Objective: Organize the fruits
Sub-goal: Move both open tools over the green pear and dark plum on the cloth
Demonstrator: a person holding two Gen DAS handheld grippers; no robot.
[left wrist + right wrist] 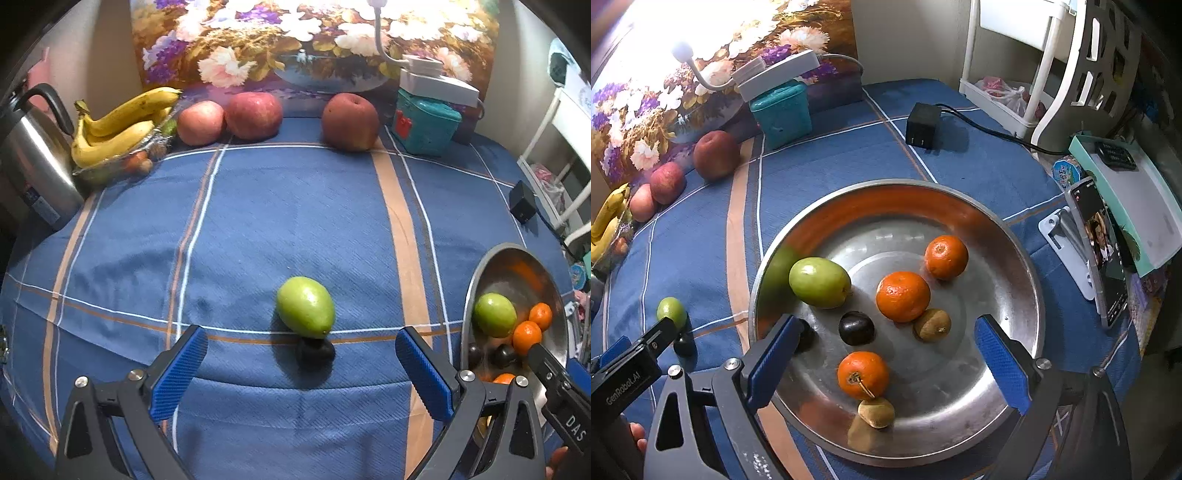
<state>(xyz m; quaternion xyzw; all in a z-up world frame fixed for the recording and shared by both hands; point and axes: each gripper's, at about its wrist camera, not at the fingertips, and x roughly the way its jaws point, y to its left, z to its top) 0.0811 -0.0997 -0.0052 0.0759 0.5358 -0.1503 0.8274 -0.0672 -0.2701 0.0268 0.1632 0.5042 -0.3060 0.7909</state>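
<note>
Fruits partly gathered: a shallow round steel bowl (1015, 236), brushed and mirror-bright at its wall, lies directly beneath and ahead of the right gripper (886, 365), whose blue ribbed jaws stand wide apart and grip nothing. Inside it rest three glossy, dimpled mandarins (903, 295), one smooth oval green fruit (819, 282), two dark, near-black round plums (856, 328) and two small brown, matt-skinned fruits (932, 325), one at the near rim.

Left of that bowl, the left gripper (301, 373) hangs over the blue checked cloth of the desk (258, 221); its jaws are likewise fully open and empty. Just ahead of them, roughly midway between the pads, lie a second green fruit (306, 307), egg-shaped and waxy, and a small dark plum (316, 351) touching its near end.

Far beyond the jaws, at the back of the desk, three large red apples (253, 115) stand in a loose row, and a bunch of bananas (122, 123) rests in a clear tray.

Judged progress: the small fruit is mostly collected; the loose pair by the left jaws, and perhaps the apples, remain.
</note>
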